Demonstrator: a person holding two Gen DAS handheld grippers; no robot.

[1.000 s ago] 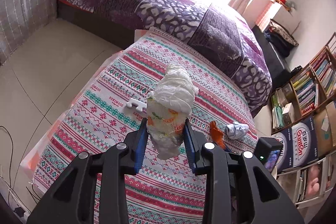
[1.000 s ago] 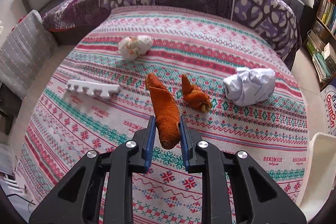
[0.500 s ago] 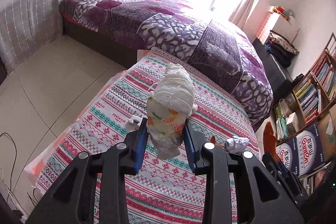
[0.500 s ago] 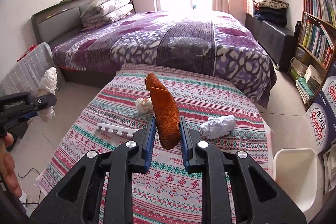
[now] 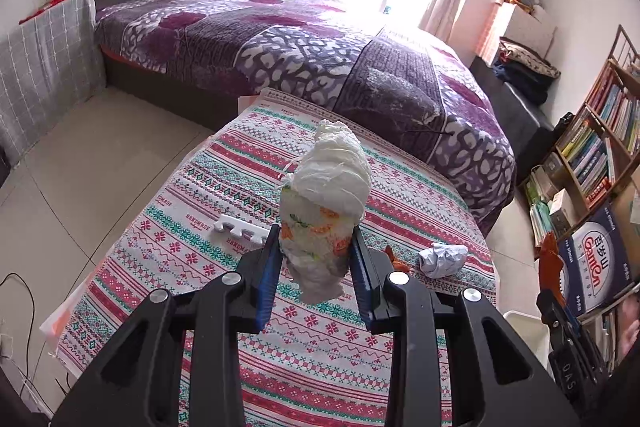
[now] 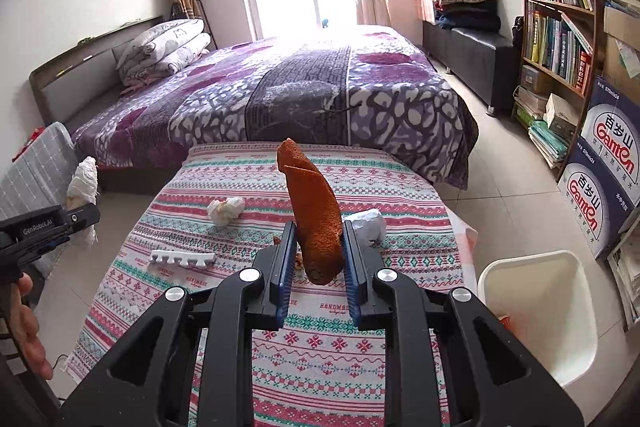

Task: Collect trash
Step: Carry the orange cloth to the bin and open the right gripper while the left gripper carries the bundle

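Observation:
My left gripper (image 5: 316,259) is shut on a crumpled white wad of paper with orange and green print (image 5: 326,203), held up above the patterned table cloth (image 5: 200,227). My right gripper (image 6: 316,247) is shut on a curled orange peel (image 6: 314,215), also raised over the table. On the cloth lie a crumpled white paper ball (image 5: 442,259), a second orange peel (image 5: 394,259) and a small crumpled tissue (image 6: 226,209). A white bin (image 6: 536,311) stands on the floor at the table's right.
A white toothed plastic piece (image 6: 182,259) lies on the cloth at the left. A purple bed (image 6: 280,95) stands behind the table. Bookshelves and cartons (image 6: 600,163) line the right wall. A person's hand (image 6: 28,323) holds the left gripper at the left edge.
Both grippers have risen and pulled back from the table with their loads, so more of the room shows. The white bin has come fully into the right wrist view.

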